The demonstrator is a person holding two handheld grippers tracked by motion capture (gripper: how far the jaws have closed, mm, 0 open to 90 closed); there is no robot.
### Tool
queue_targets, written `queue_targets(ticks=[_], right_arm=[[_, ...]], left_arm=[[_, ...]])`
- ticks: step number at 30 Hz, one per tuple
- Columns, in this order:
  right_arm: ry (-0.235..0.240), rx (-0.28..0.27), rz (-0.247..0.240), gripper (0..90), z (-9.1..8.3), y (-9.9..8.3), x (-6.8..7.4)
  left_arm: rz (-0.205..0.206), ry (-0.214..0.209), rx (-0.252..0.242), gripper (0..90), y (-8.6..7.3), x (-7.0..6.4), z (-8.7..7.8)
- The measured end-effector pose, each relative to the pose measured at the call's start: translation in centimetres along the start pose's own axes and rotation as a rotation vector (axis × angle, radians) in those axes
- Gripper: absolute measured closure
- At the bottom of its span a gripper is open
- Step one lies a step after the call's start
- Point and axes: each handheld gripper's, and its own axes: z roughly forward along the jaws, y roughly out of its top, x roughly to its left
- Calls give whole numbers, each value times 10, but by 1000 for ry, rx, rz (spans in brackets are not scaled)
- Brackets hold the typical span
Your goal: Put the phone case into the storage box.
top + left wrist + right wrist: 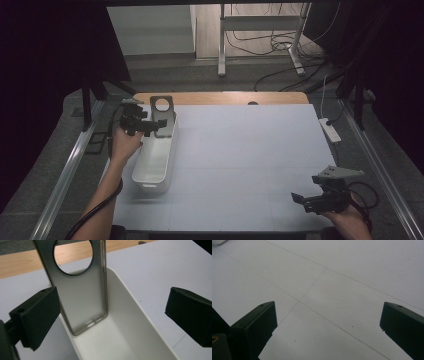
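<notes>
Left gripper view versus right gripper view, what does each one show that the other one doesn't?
The left gripper view has a grey phone case with a round cutout, standing tilted inside the white bin, with the wooden table edge behind. The right gripper view has the table surface crossed by thin seam lines, plus a sliver of something white at its top left corner. Both show that view's own black tongs, left and right, spread wide with nothing between them, over the same pale surface.
</notes>
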Motion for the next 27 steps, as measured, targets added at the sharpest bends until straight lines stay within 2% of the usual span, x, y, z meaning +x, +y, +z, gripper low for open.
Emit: queue_targets(ticks=[12, 20, 27], right_arm=[[-1, 2, -1, 14, 0, 0, 0], [-2, 1, 0, 14, 0, 0, 0], [-3, 4, 0, 13, 0, 0, 0]], left_arm=[[30, -11, -8, 0, -6, -7, -4], [72, -14, -3, 0, -10, -15, -7], [71, -21, -22, 0, -13, -19, -14]])
